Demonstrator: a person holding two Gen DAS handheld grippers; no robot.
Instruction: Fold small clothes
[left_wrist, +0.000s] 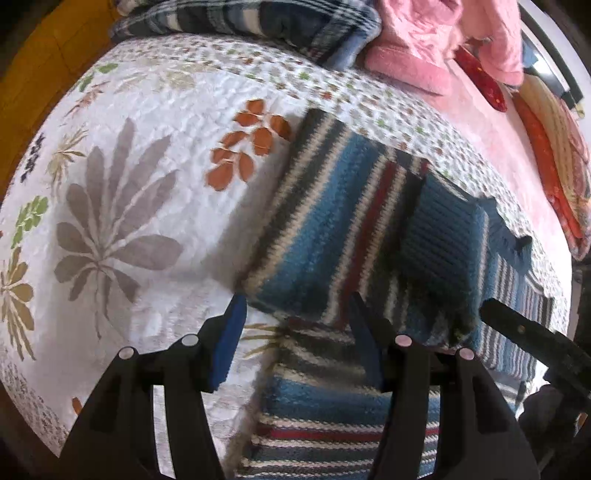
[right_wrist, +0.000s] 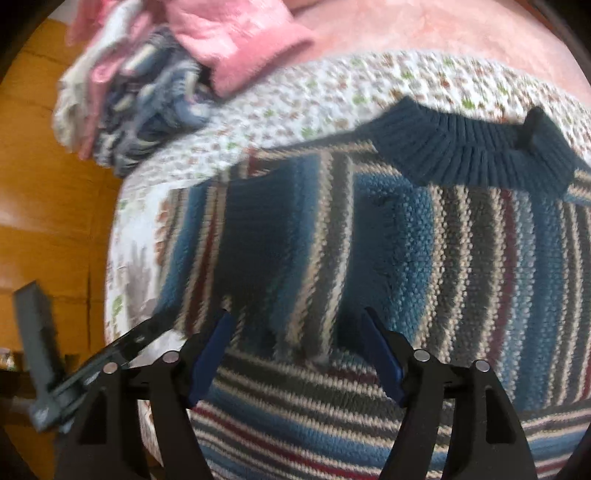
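Striped knit sweater (left_wrist: 325, 221) lies on the floral quilt (left_wrist: 147, 166), partly folded — a sleeve or side panel is doubled over the body, ribbed blue collar (right_wrist: 472, 155) toward the far edge. Left gripper (left_wrist: 295, 332) hangs just above the sweater's near-left edge, fingers spread, nothing between the blue pads (left_wrist: 229, 343). Right gripper (right_wrist: 299, 350) is over the sweater's middle, fingers likewise apart and empty; its view is motion-blurred, so contact with the knit can't be confirmed. The other gripper's black tip shows at the edge of each view. Plaid pile (left_wrist: 258, 18) and pink garment (left_wrist: 424, 44) sit at the quilt's far side, well apart from the sweater. Pink sheet (left_wrist: 509, 155) beyond the quilt, wood floor (right_wrist: 48, 184) to the left.
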